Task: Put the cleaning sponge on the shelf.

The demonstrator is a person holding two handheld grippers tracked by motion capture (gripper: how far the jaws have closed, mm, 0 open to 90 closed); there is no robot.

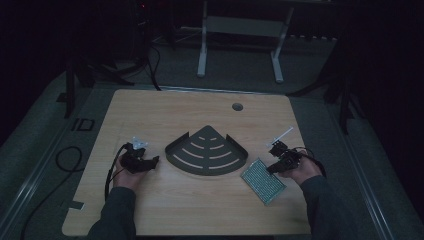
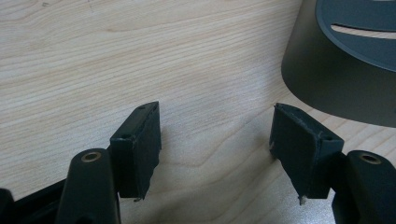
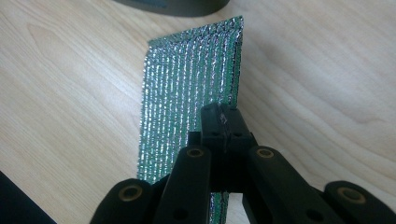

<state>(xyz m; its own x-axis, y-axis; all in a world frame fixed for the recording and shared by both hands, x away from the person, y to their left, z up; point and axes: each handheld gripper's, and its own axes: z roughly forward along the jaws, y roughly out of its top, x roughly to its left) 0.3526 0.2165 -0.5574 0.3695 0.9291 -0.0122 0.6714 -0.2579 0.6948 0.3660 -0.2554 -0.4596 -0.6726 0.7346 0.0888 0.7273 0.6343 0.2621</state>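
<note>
the wooden tabletop carries a dark fan-shaped slotted rack at its middle, and just right of it lies the silvery green foil pad, its near end on the wood and its far corner lifted. the pad's long axis runs from that raised far corner back toward the person, slanting away from the rack. the right gripper is on it, fingers pressed together and pinching the pad's upper edge, so the rack lies to the left of that grip, close by. the left gripper rests across the rack on its far side, fingers spread wide over bare wood, holding nothing.
</note>
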